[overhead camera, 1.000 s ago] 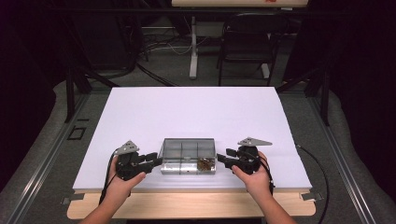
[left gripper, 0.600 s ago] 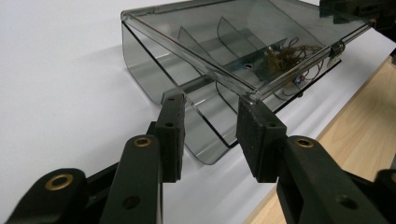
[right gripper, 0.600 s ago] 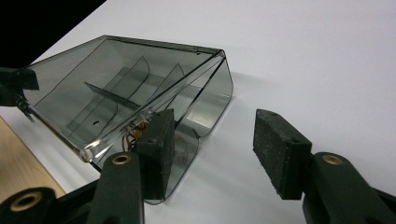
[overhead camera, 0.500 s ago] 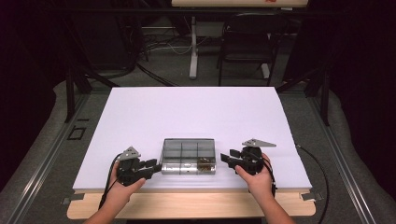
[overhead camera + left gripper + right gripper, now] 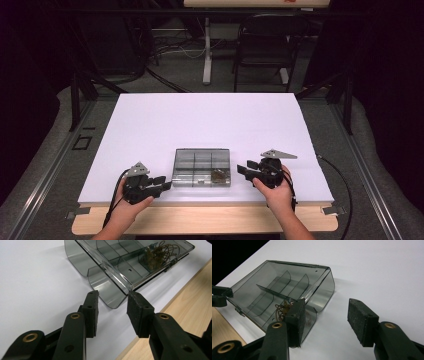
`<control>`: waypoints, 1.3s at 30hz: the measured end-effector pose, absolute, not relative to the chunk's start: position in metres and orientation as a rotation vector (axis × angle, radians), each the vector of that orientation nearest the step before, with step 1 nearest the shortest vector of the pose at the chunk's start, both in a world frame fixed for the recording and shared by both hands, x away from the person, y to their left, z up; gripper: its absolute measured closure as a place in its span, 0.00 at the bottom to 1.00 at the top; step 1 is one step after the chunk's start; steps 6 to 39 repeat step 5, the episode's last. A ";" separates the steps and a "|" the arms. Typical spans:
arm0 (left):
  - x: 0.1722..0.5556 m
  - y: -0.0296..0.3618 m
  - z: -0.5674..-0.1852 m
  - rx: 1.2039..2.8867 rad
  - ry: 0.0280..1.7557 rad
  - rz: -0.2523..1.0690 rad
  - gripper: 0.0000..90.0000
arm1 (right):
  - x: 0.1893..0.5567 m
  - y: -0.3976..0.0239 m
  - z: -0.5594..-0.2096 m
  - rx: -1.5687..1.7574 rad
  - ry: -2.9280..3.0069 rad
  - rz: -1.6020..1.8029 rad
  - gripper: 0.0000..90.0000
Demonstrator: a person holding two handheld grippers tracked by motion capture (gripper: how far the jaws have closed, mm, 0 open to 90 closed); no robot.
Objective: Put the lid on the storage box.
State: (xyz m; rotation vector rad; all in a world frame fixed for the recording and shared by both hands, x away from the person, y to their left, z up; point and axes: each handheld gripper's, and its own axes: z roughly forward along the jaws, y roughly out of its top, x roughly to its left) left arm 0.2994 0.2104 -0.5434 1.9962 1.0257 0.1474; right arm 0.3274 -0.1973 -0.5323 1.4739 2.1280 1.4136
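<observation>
The left gripper sits at the table's near edge, just left of the clear compartment box, which lies flat near the middle of that edge. Its jaws have just been opening and stand apart with nothing between them; in the left gripper view one pad is just at the corner of the box, whether touching I cannot tell.

The right gripper rests just beside the box's right end, jaws wide and holding nothing.

The step in hand looks like working the box from both ends. To do it well, I judge each gripper should close squarely on a rounded end wall, low and level, so the smooth plastic does not skid across the white surface.

The high view shows how both grippers flank the box, but not its contents clearly. The left gripper view shows a tangle of thin brown wire in an end compartment, and a small latch on the near side. The right gripper view shows the curved dividers and one pad in front of the box's end wall.
</observation>
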 end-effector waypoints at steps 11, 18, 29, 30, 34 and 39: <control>0.299 0.218 -0.542 1.968 1.039 0.160 0.67 | 0.327 -0.200 -0.532 1.469 2.112 1.404 0.54; 0.299 0.218 -0.542 1.968 1.039 0.160 0.67 | 0.327 -0.200 -0.532 1.469 2.112 1.404 0.54; 0.299 0.218 -0.542 1.968 1.039 0.160 0.67 | 0.327 -0.200 -0.532 1.469 2.112 1.404 0.54; 0.299 0.218 -0.542 1.968 1.039 0.160 0.67 | 0.327 -0.200 -0.532 1.469 2.112 1.404 0.54; 0.299 0.218 -0.542 1.968 1.039 0.160 0.67 | 0.327 -0.200 -0.532 1.469 2.112 1.404 0.54; 0.299 0.218 -0.542 1.968 1.039 0.160 0.67 | 0.327 -0.200 -0.532 1.469 2.112 1.404 0.54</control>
